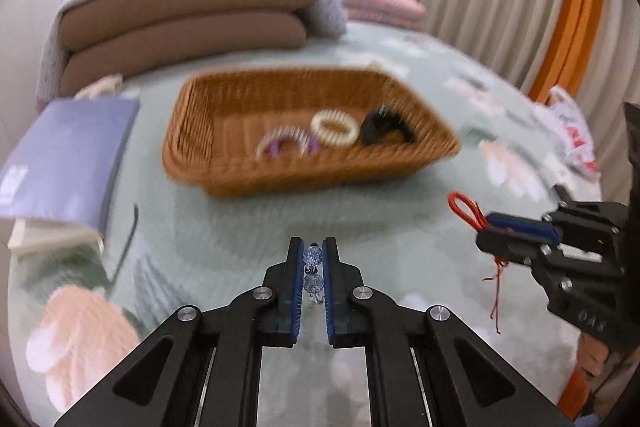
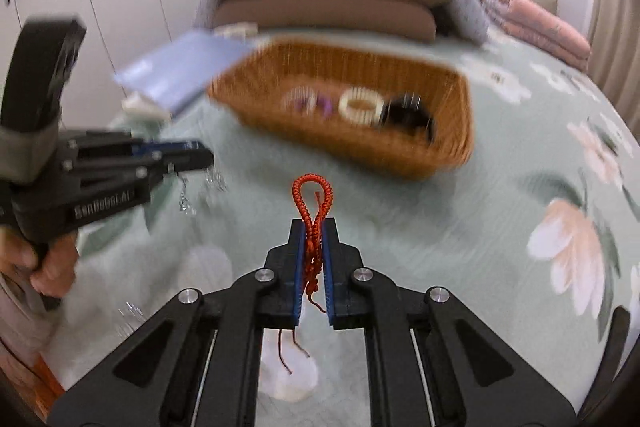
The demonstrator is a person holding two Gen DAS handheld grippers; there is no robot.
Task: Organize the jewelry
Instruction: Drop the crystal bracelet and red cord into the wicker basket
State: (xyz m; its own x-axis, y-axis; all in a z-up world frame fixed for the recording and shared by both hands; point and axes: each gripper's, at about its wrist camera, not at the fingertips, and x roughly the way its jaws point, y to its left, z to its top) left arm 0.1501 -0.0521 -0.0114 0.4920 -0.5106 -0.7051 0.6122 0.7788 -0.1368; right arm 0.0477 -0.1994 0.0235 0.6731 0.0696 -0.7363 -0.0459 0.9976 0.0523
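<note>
Left gripper [image 1: 313, 269] clenched on a beaded bracelet [image 1: 313, 269], right gripper [image 2: 314, 259] clenched on a red cord [image 2: 313, 211], both above the bed [image 1: 240, 227] short of the basket [image 1: 224, 171]: carry each over the rim before releasing, lest trailing ends snag the weave

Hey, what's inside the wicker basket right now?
The wicker basket holds a cream ring bracelet, a purple-and-white beaded piece and a black item. The near wall hides the floor's front strip.
</note>
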